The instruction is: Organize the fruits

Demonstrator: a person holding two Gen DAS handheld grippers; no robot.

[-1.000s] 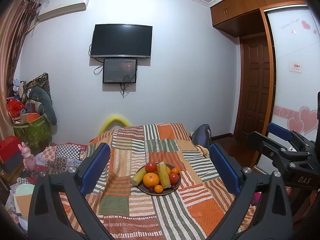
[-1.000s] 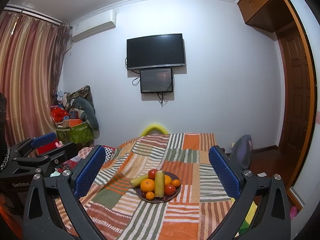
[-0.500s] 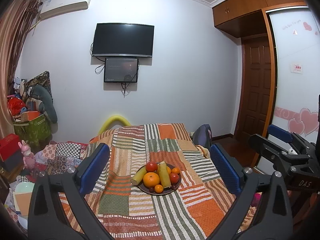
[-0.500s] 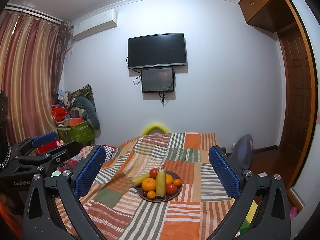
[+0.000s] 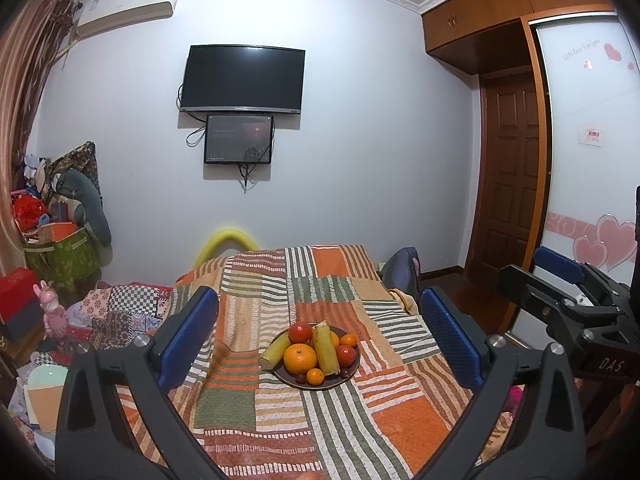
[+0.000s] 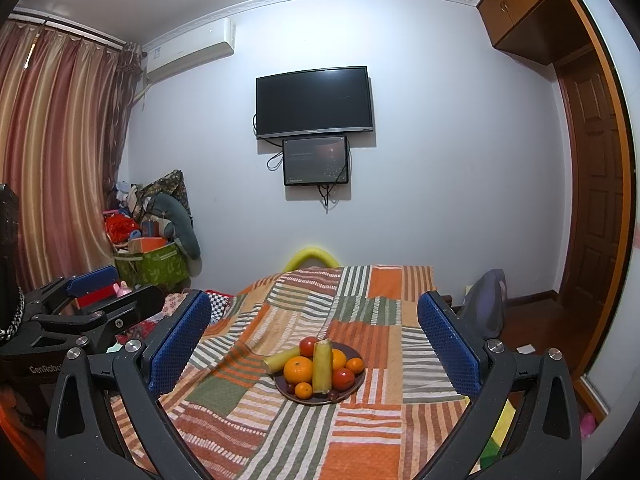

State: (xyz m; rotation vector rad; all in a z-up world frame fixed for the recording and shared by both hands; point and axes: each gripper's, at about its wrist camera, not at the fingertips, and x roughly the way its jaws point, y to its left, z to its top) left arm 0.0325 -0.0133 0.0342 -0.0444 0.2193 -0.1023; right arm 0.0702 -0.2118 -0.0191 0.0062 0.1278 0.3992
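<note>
A dark brown plate (image 5: 347, 376) (image 6: 358, 384) sits mid-table on a striped patchwork cloth (image 5: 280, 420) (image 6: 360, 440). It holds a large orange (image 5: 300, 358) (image 6: 298, 370), two yellow-green corn pieces (image 5: 325, 347) (image 6: 322, 366), red tomatoes (image 5: 300, 332) (image 6: 308, 346), small oranges (image 5: 315, 376) and dark grapes. My left gripper (image 5: 318, 334) is open and empty, well short of the plate. My right gripper (image 6: 314, 338) is open and empty, also short of it. Each gripper shows at the edge of the other's view, the right one (image 5: 560, 276) and the left one (image 6: 92, 276).
A grey backpack (image 5: 400, 272) (image 6: 486, 300) leans at the table's far right. A yellow hoop (image 5: 226, 242) stands behind the table. Boxes, bags and toys (image 5: 60, 240) crowd the left floor. A wooden door (image 5: 512, 176) and wardrobe are at the right.
Both grippers have shifted only slightly; the plate sits a little lower and more centred between the fingers. Both stay open.
</note>
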